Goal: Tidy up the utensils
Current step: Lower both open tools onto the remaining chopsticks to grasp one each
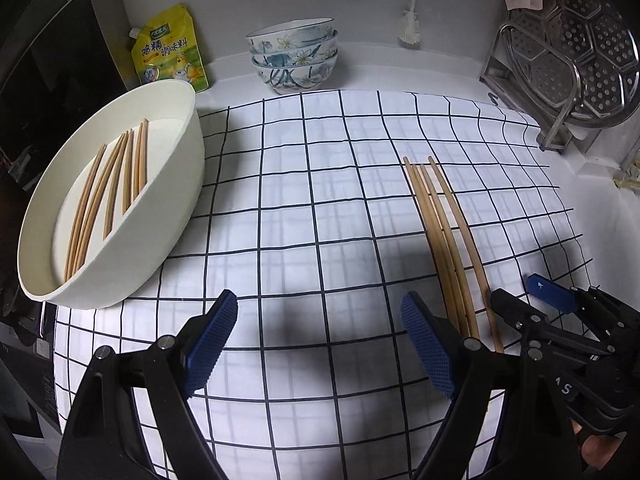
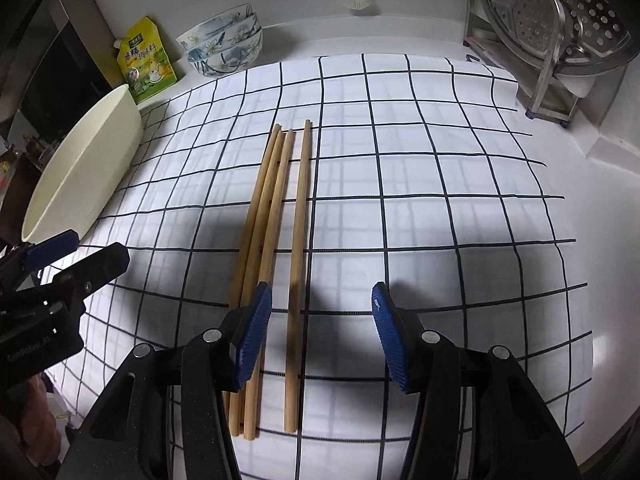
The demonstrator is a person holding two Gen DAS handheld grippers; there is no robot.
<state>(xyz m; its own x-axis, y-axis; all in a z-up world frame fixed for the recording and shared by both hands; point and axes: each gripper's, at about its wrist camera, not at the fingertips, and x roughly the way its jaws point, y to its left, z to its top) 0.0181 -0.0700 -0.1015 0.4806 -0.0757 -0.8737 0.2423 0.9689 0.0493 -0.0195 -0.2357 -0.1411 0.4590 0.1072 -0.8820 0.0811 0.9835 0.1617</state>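
Note:
Several wooden chopsticks [image 2: 276,216] lie side by side on the checked cloth [image 2: 400,184]; they also show in the left wrist view [image 1: 444,224]. A cream oval basin [image 1: 120,208] at the left holds several more chopsticks [image 1: 108,196]. My right gripper [image 2: 322,336] is open and empty, low over the near ends of the chopsticks, one chopstick lying between its jaws. My left gripper [image 1: 320,344] is open and empty over bare cloth, left of the chopsticks. The right gripper shows in the left wrist view [image 1: 516,300]. The basin shows in the right wrist view [image 2: 88,168].
Stacked floral bowls [image 1: 294,54] and a yellow seasoning pouch [image 1: 172,50] stand at the back wall. A steel rack with a steamer plate [image 1: 572,60] stands at the back right. A dark appliance [image 1: 44,80] is at the far left.

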